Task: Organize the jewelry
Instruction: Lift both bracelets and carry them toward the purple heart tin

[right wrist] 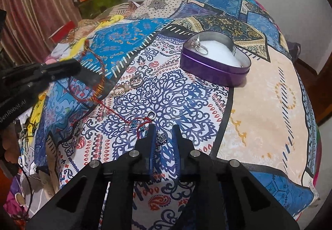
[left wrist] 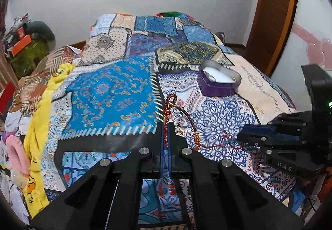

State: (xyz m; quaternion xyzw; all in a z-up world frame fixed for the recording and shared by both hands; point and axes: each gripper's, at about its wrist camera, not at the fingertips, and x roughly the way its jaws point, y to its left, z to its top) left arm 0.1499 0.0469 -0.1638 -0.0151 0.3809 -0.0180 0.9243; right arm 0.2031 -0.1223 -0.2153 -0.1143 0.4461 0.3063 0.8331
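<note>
While a patchwork bedspread (right wrist: 259,105) stretches beneath both tools, a purple heart-shaped tin (right wrist: 215,64) sits ahead and right of the right gripper (right wrist: 164,138), well apart, a silver ring (right wrist: 200,46) lying inside. Clenched, the left gripper (left wrist: 166,132) grasps a red braided cord bracelet (left wrist: 169,109) that dangles from its tips. Between the right gripper's nearly closed fingers lies a small dark charm (right wrist: 161,138); whether they pinch it I cannot tell.

Bed with patchwork-print bedspread (right wrist: 259,105). Purple heart-shaped tin (right wrist: 215,68) sits mid-bed; two rings (right wrist: 128,86), a small ring (right wrist: 152,114) and thin red string bracelet (right wrist: 143,124) lie nearer the front edge.
</note>
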